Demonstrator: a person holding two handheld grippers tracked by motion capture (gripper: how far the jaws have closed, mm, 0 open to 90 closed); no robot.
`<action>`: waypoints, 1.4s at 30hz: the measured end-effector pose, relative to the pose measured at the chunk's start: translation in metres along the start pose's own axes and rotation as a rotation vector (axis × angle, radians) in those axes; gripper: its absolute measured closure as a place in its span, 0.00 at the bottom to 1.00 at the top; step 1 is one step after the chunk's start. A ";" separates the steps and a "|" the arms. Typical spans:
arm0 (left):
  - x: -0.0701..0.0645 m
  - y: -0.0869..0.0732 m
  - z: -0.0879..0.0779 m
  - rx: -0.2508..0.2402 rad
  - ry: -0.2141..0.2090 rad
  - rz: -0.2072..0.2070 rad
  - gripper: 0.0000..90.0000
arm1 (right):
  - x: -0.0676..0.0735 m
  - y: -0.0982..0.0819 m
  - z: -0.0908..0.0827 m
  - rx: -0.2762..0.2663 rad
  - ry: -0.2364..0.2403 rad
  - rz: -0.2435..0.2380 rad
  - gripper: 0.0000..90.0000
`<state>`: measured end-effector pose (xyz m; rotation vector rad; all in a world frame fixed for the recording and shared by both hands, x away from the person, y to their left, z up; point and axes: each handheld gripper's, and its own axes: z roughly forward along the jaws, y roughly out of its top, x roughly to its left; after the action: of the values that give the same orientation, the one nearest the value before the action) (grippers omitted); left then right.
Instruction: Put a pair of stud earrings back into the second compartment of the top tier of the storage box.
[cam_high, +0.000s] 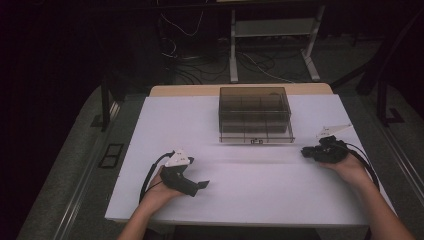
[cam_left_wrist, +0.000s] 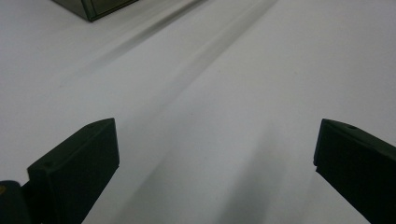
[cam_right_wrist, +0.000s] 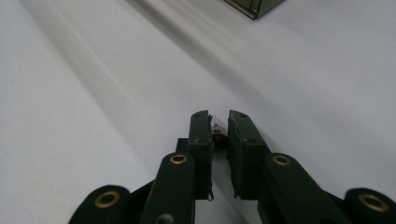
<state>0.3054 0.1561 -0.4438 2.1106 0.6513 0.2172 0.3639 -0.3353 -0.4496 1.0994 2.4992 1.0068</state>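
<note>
Grippers, two, plus one smoky clear box (cam_high: 255, 115) w/ compartments, lid shut, at table (cam_high: 200, 125) far centre; left gripper (cam_left_wrist: 215, 154) view: jaws wide, nothing between; right gripper (cam_right_wrist: 219, 133) view: jaws nearly closed on a tiny part (cam_right_wrist: 218, 132), blurred.

From where I stand, no writing can be read on anything here. The box (cam_high: 255, 115) at the far side of the table (cam_high: 165, 125) has a small dark mark at the middle of its front bottom edge, too small to make out. The grey plates on the grippers, nearer than the box, look blank, and the table sheet is plain.
</note>
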 end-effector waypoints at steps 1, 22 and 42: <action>0.000 0.000 0.000 -0.001 0.000 -0.001 0.00 | 0.000 0.000 -0.001 0.000 0.006 0.004 0.88; 0.000 0.000 0.000 0.002 -0.001 -0.002 0.00 | 0.002 0.013 -0.024 -0.065 0.026 0.036 0.88; 0.000 0.000 0.001 0.006 -0.002 -0.005 0.00 | 0.010 0.036 -0.052 -0.119 0.050 0.024 0.88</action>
<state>0.3056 0.1556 -0.4445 2.1144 0.6571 0.2100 0.3538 -0.3368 -0.3864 1.0846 2.4339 1.1867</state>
